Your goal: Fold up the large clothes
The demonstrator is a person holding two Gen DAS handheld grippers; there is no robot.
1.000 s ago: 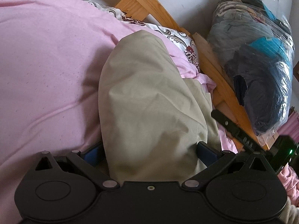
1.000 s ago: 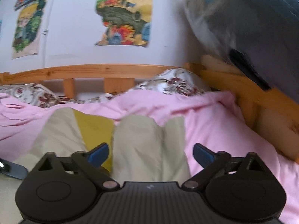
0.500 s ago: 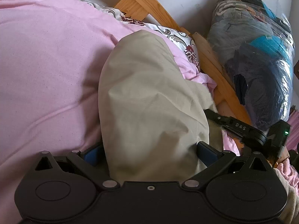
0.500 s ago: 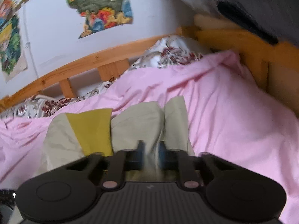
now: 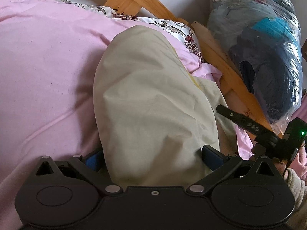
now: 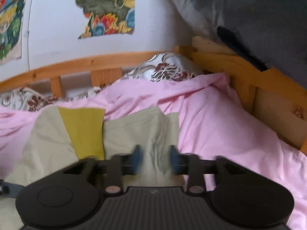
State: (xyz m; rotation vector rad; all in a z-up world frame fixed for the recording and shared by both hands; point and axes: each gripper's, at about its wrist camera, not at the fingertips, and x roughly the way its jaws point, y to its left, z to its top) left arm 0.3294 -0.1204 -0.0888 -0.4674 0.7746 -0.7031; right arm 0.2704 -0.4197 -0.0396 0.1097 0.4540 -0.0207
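Beige garment (image 5: 151, 103) between both claws

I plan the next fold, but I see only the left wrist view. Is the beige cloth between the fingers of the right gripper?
Observer: Yes, a ridge of the beige cloth stands between the fingers of the right gripper; blur hides whether they pinch it.
Operator: Is the cloth all one colour?
Observer: No, a mustard yellow panel shows on it, left of that ridge.
Operator: What hangs on the wall behind?
Observer: A torn colourful poster, above the wooden bed rail.
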